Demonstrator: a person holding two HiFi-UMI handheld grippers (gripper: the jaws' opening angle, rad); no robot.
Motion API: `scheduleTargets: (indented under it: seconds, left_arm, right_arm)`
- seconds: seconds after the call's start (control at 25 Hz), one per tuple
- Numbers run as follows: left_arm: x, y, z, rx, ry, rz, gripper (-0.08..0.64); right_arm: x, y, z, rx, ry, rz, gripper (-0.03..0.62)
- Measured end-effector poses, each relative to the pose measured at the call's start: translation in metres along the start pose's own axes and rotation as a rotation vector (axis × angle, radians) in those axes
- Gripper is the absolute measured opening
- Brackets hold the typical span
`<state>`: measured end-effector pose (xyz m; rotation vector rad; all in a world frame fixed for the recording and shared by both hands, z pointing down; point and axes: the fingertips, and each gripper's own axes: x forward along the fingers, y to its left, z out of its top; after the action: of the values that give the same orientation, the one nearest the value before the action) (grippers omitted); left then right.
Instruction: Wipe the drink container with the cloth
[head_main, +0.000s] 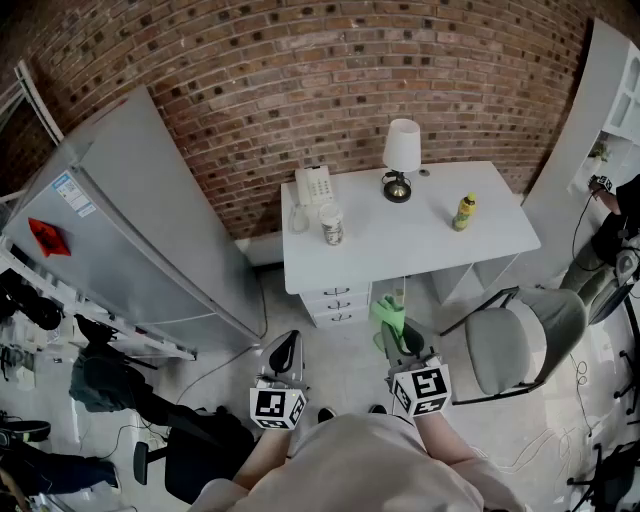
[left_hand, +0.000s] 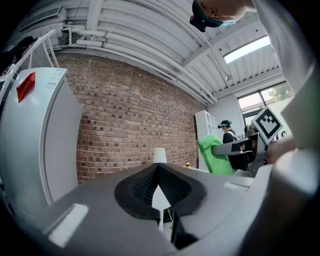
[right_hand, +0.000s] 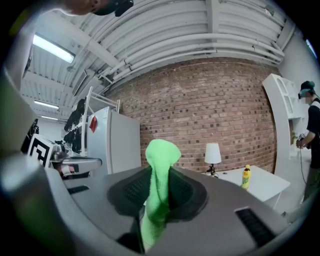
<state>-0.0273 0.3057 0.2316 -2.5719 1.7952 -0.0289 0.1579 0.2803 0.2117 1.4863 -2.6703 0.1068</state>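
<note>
Both claws sit low in front of the person, aimed at 12 o'clock toward the table (head_main: 400, 252) and well short of it. The right claw (head_main: 396, 336) is clamped on a green cloth (right_hand: 161, 151) that pokes up past the tips. The left claw (left_hand: 157, 171) has its jaws together with nothing in them. The drink container (head_main: 464, 212), a yellow bottle, stands upright on the white table at about 1 o'clock from the right claw, well apart from it. A lamp (head_main: 400, 158), a phone (head_main: 314, 187) and a jar (head_main: 331, 226) share the table. There's a brick wall (head_main: 330, 80) behind, a fridge (head_main: 130, 230) at 10 o'clock and a grey chair (head_main: 528, 342) at 3 o'clock.
</note>
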Motion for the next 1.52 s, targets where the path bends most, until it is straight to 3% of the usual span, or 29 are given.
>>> scheduleTargets:
  seconds: [0.6, 1.0, 1.28, 1.52]
  left_arm:
    - [0.010, -0.010, 0.001, 0.011, 0.018, 0.018, 0.011]
    - [0.017, -0.028, -0.004, 0.014, 0.039, 0.071, 0.009]
    - [0.025, -0.034, -0.010, -0.036, 0.038, 0.092, 0.009]
    - [0.043, -0.013, -0.016, -0.049, 0.032, 0.074, 0.010]
  right_arm:
    - [0.006, -0.013, -0.005, 0.015, 0.017, 0.011, 0.066]
    - [0.008, -0.029, -0.010, -0.015, 0.024, 0.084, 0.066]
    - [0.017, -0.038, -0.015, -0.030, 0.032, 0.119, 0.066]
    - [0.043, -0.037, -0.014, -0.039, 0.035, 0.116, 0.066]
